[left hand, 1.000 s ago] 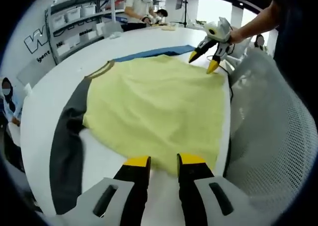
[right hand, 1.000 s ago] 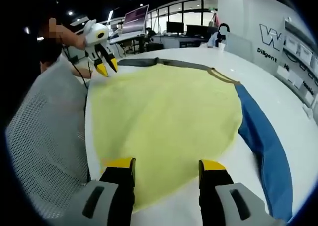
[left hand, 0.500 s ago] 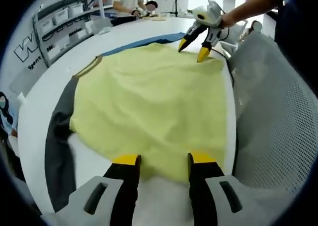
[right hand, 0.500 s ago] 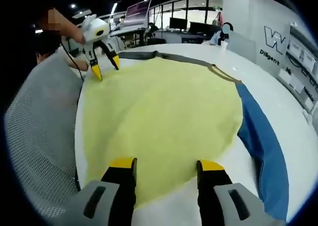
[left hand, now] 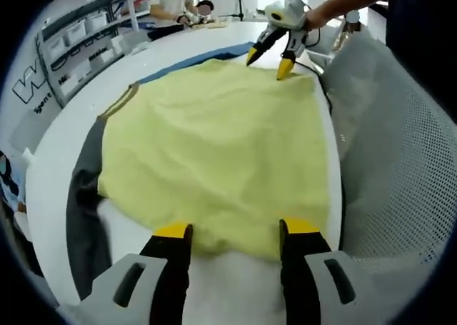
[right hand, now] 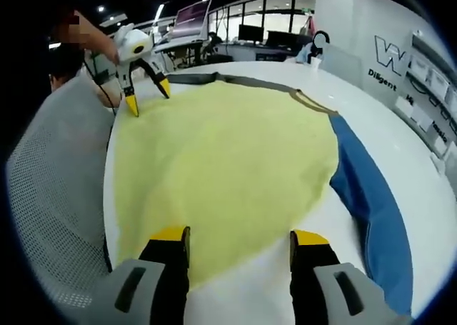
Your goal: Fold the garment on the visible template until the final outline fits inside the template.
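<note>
A: On the white table (left hand: 68, 132), what is there?

B: A shirt (left hand: 214, 146) lies flat. Its body is yellow. One sleeve (left hand: 82, 211) is dark grey and the other sleeve (right hand: 368, 196) is blue. It takes up most of the table near the person's edge.

A: Where is the left gripper (left hand: 234, 231)?

B: Low over the near hem of the shirt. Its two yellow tips are wide apart, and there is nothing between them. In the right gripper view you see it far off (right hand: 146, 93), over the corner by the grey sleeve, with its tips spread too.

A: And the right gripper (right hand: 239, 238)?

B: It is over the hem at the other corner. Its tips are apart as well, and it holds nothing. In the left gripper view it is far off (left hand: 268, 57), with a hand (left hand: 318, 14) on it.

A: Any boxes or bins?

B: Yes, there are shelves (left hand: 78, 43) with pale bins past the table. I cannot tell what is in them. A mesh chair (left hand: 389, 168) is beside the table.
</note>
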A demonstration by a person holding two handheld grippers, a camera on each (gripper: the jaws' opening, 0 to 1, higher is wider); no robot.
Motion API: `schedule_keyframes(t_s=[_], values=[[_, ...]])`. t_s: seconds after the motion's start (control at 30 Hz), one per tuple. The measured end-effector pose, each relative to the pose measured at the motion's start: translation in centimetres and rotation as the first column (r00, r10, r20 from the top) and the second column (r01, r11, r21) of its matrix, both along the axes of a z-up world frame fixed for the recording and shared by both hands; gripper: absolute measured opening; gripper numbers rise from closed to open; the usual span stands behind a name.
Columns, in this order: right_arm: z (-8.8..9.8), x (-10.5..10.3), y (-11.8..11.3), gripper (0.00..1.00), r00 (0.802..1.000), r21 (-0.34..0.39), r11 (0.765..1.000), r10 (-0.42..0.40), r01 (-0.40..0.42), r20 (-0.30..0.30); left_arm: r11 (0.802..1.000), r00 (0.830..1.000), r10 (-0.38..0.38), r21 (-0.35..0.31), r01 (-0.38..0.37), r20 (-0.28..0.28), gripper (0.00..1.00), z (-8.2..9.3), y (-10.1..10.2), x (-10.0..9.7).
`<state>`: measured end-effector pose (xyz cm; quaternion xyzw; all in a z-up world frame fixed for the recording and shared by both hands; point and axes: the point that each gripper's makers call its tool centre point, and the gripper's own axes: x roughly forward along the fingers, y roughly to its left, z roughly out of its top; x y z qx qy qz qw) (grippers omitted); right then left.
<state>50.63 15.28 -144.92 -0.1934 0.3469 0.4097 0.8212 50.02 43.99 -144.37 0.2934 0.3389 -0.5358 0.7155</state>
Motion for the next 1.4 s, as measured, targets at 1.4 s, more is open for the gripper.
schedule_keyframes(t_s=[1.4], values=[[0.1, -2.1, 0.7, 0.51, 0.998, -0.025, 0.998, 0.058, -0.058, 0.005, 0.992, 0.991, 0.117, 0.042, -0.120, 0.072, 0.58, 0.4, 2.7, 2.8]])
